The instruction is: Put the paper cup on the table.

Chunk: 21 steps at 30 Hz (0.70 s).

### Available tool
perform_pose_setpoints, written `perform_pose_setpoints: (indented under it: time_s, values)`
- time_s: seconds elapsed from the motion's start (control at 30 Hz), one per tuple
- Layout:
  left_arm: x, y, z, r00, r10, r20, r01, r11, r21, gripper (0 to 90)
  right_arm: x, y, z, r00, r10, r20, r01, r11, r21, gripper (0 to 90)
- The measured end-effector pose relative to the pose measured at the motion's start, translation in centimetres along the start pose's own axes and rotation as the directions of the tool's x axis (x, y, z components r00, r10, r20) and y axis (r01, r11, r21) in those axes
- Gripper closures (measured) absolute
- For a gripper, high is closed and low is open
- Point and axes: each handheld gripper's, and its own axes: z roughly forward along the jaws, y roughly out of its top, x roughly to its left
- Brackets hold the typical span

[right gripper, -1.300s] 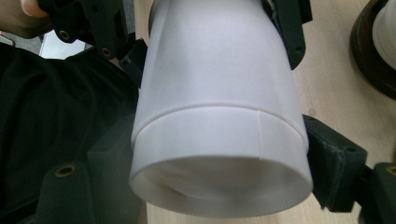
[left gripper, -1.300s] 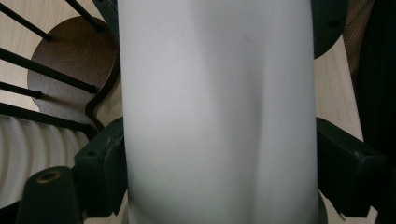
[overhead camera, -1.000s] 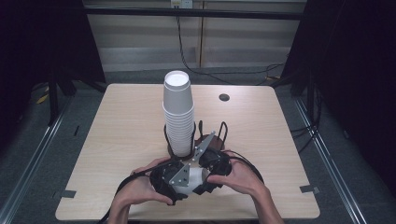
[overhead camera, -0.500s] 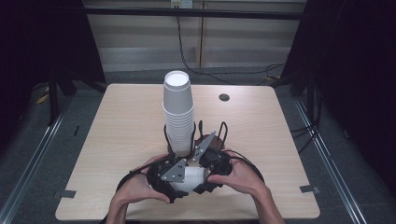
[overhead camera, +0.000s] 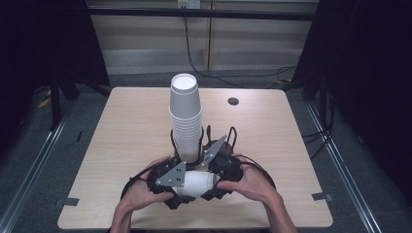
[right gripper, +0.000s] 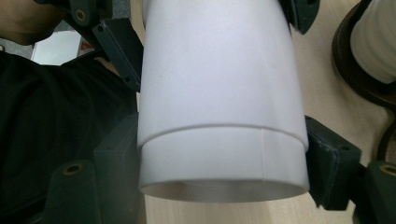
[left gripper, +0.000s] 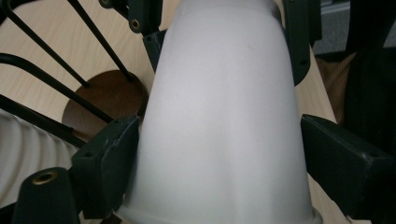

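The wooden counter takes up most of the room in front of the person, bare apart from a tall stack of white cups standing upside down in a black wire holder on a dark round base near the middle. Just in front of that stack, close to the person's edge, a white cup lies on its side, held off the counter between the two tools. Its long axis runs left to right, across the person. The left gripper is clamped on one end and the right gripper on the other, both jaws pressed against the cup's wall. In the right gripper view a step around the cup suggests two cups nested, one sleeve inside the other. Pulling them apart would, I'd guess, mean drawing the hands apart along that axis; both hands are equally close.
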Motion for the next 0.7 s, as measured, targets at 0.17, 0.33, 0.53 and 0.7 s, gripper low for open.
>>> perform_pose_setpoints:
  time_s: [0.17, 0.33, 0.53, 0.7]
  values:
    - [0.3, -0.3, -0.6, 0.9994, -0.035, 0.001, 0.035, 0.9973, -0.065, 15.5, -0.2, -0.2, -0.1, 1.0, 0.007, 0.002, -0.007, 1.0, -0.004, 24.3]
    - [0.5, -0.9, -1.3, 0.9969, -0.072, -0.031, 0.067, 0.9894, -0.128, 15.5, -0.4, -0.9, -0.3, 0.9997, 0.024, 0.005, -0.024, 1.0, -0.014, 24.4]
    - [0.7, -1.5, -2.0, 0.9873, -0.134, -0.086, 0.115, 0.974, -0.195, 15.6, -0.6, -1.7, -0.8, 0.9986, 0.045, 0.029, -0.044, 0.998, -0.051, 24.3]
    - [0.7, -2.3, -2.6, 0.9765, -0.185, -0.111, 0.156, 0.9622, -0.223, 15.6, -0.9, -2.7, -1.2, 0.9966, 0.073, 0.038, -0.07, 0.994, -0.08, 24.3]
